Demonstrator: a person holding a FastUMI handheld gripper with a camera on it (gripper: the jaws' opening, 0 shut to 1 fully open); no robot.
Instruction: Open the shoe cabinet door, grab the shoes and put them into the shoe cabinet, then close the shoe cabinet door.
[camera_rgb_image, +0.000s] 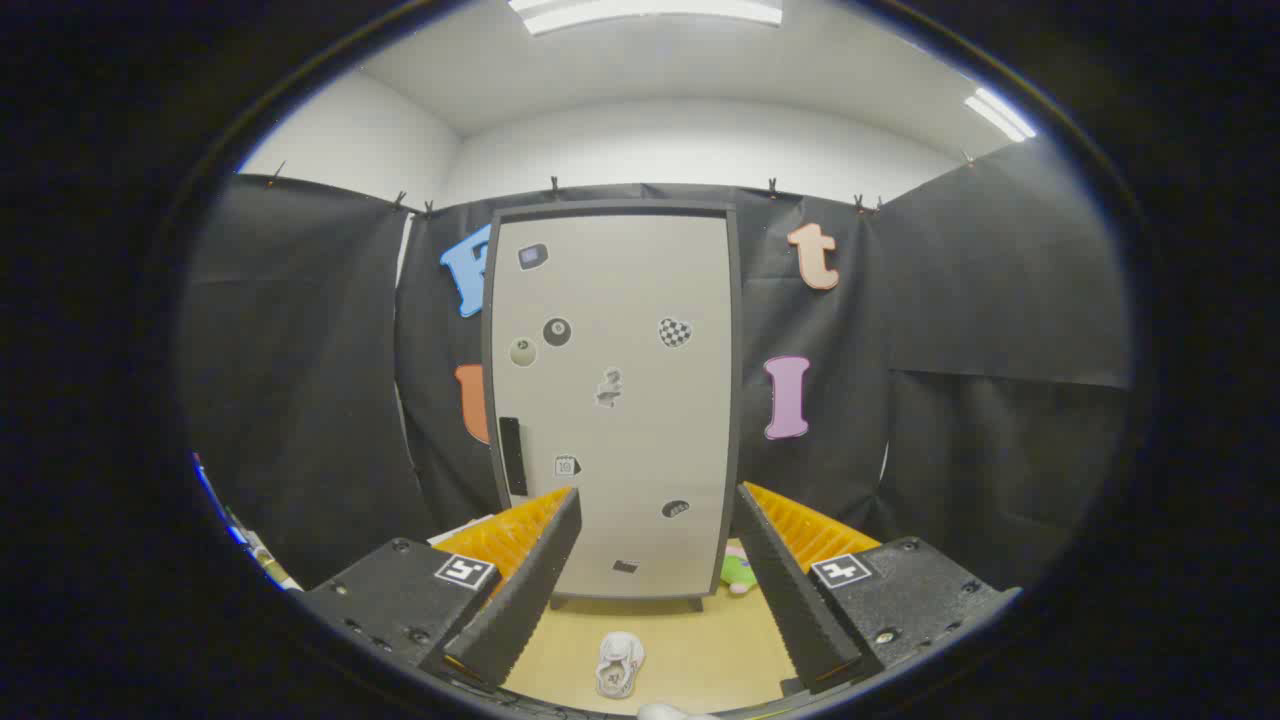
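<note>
A tall grey shoe cabinet (612, 400) stands upright against the booth wall, straight ahead beyond my fingers. Its door is closed, dotted with several stickers, and carries a dark vertical handle (512, 456) low on its left side. On the wooden floor between my fingers lies a small white shoe (619, 664), in front of the cabinet's foot. A second white thing (668, 712) peeks in nearer to me, too cropped to identify. My gripper (655, 505) is open, fingers wide apart, holding nothing, well short of the cabinet.
A pink and green toy-like object (740, 572) sits on the floor by the cabinet's lower right corner, just past my right finger. Black cloth walls close in on the left, right and behind the cabinet. Light wooden floor (700, 640) stretches before the cabinet.
</note>
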